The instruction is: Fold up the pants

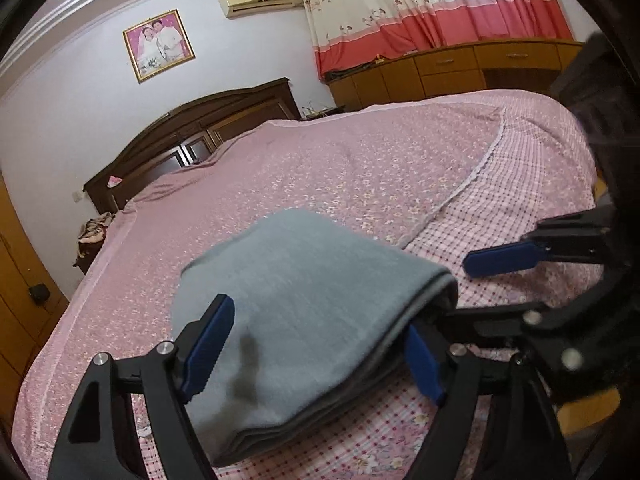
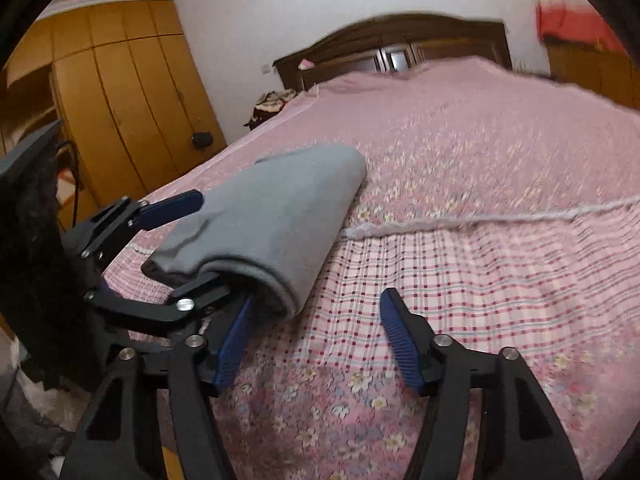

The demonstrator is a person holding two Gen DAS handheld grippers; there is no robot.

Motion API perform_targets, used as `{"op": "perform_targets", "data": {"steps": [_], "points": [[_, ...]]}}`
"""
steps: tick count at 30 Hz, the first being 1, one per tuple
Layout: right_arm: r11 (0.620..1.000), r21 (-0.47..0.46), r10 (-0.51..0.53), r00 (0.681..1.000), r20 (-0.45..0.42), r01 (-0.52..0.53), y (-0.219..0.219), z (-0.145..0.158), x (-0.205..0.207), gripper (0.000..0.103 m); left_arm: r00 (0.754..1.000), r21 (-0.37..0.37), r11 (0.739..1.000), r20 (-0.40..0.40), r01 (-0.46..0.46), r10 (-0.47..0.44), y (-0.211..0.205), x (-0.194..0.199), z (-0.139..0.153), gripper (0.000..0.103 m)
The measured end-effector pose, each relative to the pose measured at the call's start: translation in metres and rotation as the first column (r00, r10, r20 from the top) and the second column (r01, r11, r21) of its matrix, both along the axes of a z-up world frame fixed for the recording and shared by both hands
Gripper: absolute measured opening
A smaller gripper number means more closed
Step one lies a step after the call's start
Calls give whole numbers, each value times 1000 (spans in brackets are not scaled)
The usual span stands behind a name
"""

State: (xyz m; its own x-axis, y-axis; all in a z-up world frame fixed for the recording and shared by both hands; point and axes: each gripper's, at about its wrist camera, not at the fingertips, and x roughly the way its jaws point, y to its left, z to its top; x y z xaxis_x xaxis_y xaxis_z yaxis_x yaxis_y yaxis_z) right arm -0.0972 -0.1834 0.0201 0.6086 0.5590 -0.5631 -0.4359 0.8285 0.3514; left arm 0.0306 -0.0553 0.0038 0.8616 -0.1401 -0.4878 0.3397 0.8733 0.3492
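The grey pants [image 1: 308, 304] lie folded into a thick bundle on the pink bed [image 1: 320, 168]; they also show in the right wrist view [image 2: 276, 212]. My left gripper [image 1: 316, 356] is open, its blue-padded fingers [image 1: 208, 352] straddling the near end of the bundle, one on each side. My right gripper [image 2: 316, 344] is open and empty, just right of the bundle, its left finger [image 2: 232, 344] close to the folded edge. The right gripper's blue finger [image 1: 504, 258] shows in the left wrist view.
A checked sheet [image 2: 480, 280] with a lace edge [image 2: 460, 222] covers the bed's near part. A dark wooden headboard [image 1: 192, 136], an orange wardrobe [image 2: 132, 96], low wooden cabinets [image 1: 460, 68] under curtains, and a cluttered bedside stand [image 1: 94, 232] surround the bed.
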Motion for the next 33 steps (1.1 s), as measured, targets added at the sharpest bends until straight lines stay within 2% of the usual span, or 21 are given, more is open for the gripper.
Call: {"op": "perform_targets", "data": {"steps": [4,9,12,15,20,23,26,28,30,33], "points": [[1000,24,15,1000,-26,-14,1,-2,14,68,1000,-15,1000,1,-13,13,8,2,3,83],[998,-63,-11,1000,2,11,9,2,15,69,1000,-38,999,-6,-16,16,17,1,5,83],[998,28,-60,998,-22,61,-1,2,10,69,1000,-68,998,-24,-17,15,21,-4,4,83],[991,99,-82,995,-50,87,-11,1,12,69,1000,-51,999,-17,-15,14,20,-11,2,83],[989,123,-74,996,-53,80,-12,1,13,69,999,-46,998,-15,30,-31,6,-15,0,83],[988,139,-55,997,-54,62,-19,-2,1,69,999,4,999,-5,48,-48,-9,-12,-7,83],[987,154,-37,998,-52,45,-27,-5,-11,69,999,81,996,43,19,-23,-18,-11,-15,84],[985,168,-26,998,-58,35,-30,-6,-14,71,998,82,997,70,-13,8,-14,-12,-14,84],[983,182,-14,998,-64,25,-32,-6,-18,76,995,50,997,87,-51,46,-3,-14,-9,84],[984,179,36,996,-80,-21,-18,-5,-13,78,989,36,996,122,-82,78,2,-16,-5,83]]}}
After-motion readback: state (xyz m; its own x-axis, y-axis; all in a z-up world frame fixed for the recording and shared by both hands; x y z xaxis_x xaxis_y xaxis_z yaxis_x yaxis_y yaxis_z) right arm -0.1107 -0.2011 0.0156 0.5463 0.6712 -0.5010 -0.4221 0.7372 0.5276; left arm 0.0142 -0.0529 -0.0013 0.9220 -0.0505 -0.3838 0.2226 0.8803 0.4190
